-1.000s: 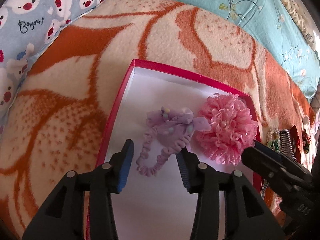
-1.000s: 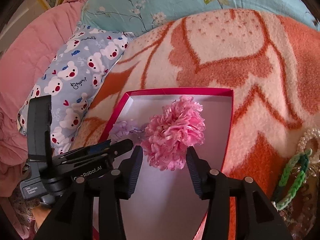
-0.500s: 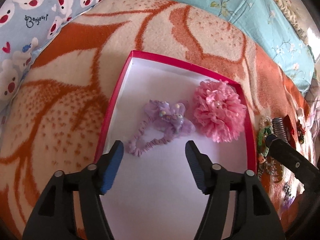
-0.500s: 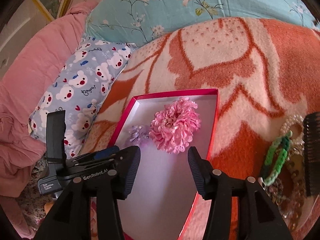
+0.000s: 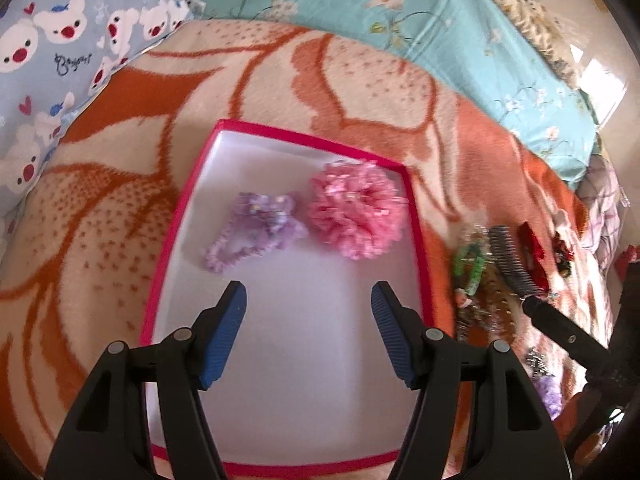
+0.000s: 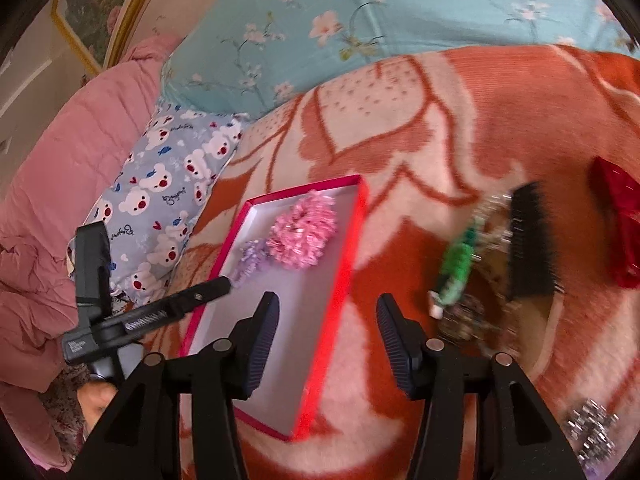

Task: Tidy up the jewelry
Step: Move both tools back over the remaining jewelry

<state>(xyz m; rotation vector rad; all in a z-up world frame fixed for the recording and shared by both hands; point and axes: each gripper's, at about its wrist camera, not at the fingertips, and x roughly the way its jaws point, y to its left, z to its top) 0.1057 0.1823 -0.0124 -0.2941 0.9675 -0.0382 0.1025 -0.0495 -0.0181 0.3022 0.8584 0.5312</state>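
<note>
both the left gripper [image 5: 308,300] and right gripper [image 6: 326,314] hang spread and empty; the green braided band [image 6: 456,272], right of the pink-rimmed box [image 6: 352,240], looks light and floppy, best pinched mid-loop.

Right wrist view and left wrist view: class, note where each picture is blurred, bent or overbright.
Right wrist view: motion blur smears the green braided band and black comb, while the right gripper stays sharp. Left wrist view: the pink frilly hair flower and lilac scrunchie are soft; fisheye bows the red-rimmed white box; daylight washes out the upper right corner.
</note>
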